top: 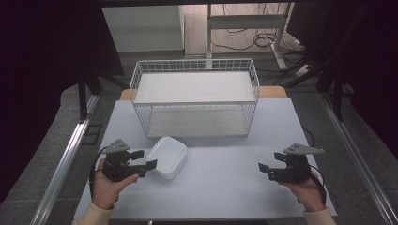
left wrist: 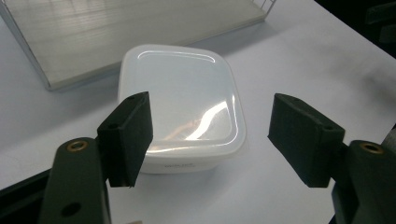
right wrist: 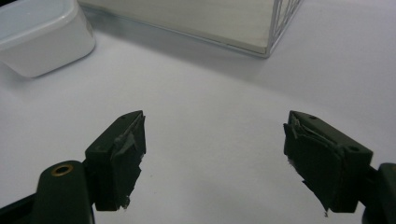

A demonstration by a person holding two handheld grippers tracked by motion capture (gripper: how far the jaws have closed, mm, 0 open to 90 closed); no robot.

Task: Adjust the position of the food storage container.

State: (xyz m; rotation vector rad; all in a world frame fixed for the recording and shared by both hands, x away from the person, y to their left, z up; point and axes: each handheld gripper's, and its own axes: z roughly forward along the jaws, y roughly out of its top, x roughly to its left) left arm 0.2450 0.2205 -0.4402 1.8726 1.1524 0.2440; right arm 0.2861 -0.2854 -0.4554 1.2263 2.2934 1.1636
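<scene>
A white lidded plastic box (top: 166, 157) lies on the white table, just in front of the wire rack. My left gripper (top: 146, 159) is held at the box's near left corner, pointing at it. In the left gripper view its jaws stand wide apart around the near end of the box (left wrist: 182, 102), and the pads do not press on it; the gripper (left wrist: 210, 135) is open. My right gripper (top: 269, 164) hovers over bare table at the right, open, with nothing between its jaws (right wrist: 215, 154). The box (right wrist: 42, 32) lies far off at the upper left of that view.
A white wire rack (top: 195, 103) with two shelf boards stands at the back middle of the table (top: 225, 187). Its lower board (left wrist: 116, 32) lies just beyond the box. Dark floor, metal rails and cables surround the table.
</scene>
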